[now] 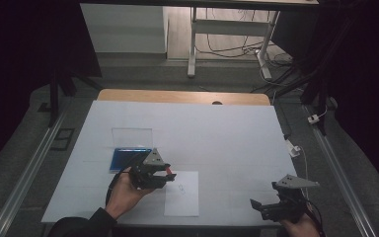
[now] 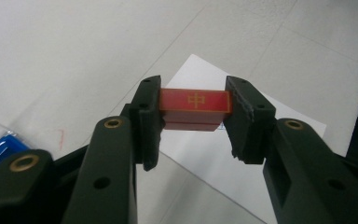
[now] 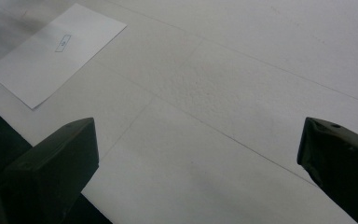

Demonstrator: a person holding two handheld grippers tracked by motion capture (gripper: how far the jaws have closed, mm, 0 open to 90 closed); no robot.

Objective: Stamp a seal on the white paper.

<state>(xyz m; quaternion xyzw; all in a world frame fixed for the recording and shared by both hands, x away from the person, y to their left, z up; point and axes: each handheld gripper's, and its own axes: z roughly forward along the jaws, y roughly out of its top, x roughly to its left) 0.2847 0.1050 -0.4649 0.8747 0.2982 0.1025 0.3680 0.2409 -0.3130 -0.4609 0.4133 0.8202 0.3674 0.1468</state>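
L gripper point(image 2: 193, 119) is clamping a red block point(image 2: 195, 106) w/ gold character betw. its jaws, holding it above the white paper sheet point(image 1: 181, 193), near the blue case point(image 1: 127, 159). R gripper point(image 1: 264, 206) is resting w/ jaws wide apart, nothing betw. them, over the table point(image 1: 227, 138).

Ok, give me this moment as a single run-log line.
left gripper: shut on red block, above paper sheet | right gripper: open, empty | blue case: open on table
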